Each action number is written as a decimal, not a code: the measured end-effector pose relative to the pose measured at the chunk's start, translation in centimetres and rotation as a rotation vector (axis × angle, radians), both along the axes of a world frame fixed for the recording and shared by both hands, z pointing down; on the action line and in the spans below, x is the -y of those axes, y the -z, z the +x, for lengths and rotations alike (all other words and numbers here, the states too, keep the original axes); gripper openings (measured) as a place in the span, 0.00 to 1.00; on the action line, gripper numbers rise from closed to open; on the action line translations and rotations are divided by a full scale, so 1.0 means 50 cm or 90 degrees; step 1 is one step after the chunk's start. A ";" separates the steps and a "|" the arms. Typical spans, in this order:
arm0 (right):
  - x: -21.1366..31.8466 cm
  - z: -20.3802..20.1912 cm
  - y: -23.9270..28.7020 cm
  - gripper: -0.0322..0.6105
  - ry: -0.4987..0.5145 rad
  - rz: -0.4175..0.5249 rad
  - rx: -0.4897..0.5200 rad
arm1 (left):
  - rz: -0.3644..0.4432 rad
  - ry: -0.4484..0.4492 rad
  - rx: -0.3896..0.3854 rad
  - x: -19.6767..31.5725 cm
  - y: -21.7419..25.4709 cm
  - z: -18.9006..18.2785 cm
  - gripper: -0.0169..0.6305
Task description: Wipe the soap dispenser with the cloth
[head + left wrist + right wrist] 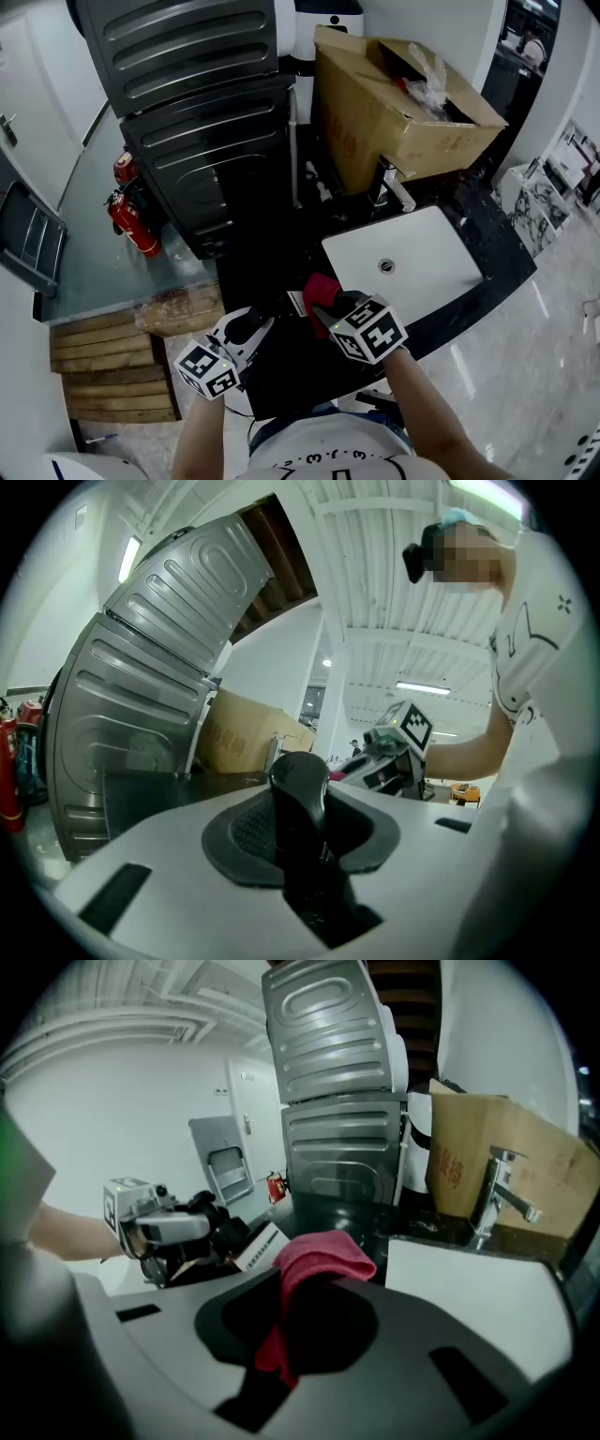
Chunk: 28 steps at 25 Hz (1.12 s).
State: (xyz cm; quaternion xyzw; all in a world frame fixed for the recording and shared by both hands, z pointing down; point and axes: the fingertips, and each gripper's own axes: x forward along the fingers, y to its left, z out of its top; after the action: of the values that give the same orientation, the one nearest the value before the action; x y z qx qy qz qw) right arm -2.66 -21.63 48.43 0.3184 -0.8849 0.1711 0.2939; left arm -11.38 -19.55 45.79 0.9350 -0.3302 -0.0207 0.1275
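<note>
The soap dispenser [298, 789] is a black bottle with a white label [296, 302]. It lies level over the black counter. My left gripper [267, 326] is shut on it, and its dark top fills the space between the jaws in the left gripper view. In the right gripper view the label [255, 1246] shows just past the left gripper [202, 1232]. My right gripper [325, 309] is shut on a red cloth [321, 289], which bunches out of the jaws [319, 1255]. The cloth hangs close beside the labelled end of the dispenser; I cannot tell whether they touch.
A white sink basin [403, 258] with a chrome faucet [389, 187] sits in the black counter [272, 253] to the right. Behind it stands an open cardboard box [394, 103]. A grey metal appliance [197, 112], red fire extinguishers [131, 220] and a wooden pallet [112, 366] are at the left.
</note>
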 end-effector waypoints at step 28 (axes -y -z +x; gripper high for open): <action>0.086 -0.003 -0.105 0.13 -0.012 -0.067 -0.053 | -0.010 0.021 -0.006 0.010 -0.002 -0.002 0.20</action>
State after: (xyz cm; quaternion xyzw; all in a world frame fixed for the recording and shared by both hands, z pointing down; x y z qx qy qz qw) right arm -2.82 -25.93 53.69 0.3174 -0.8586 0.2068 0.3453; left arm -11.46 -20.06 45.88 0.9283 -0.3453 -0.0245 0.1358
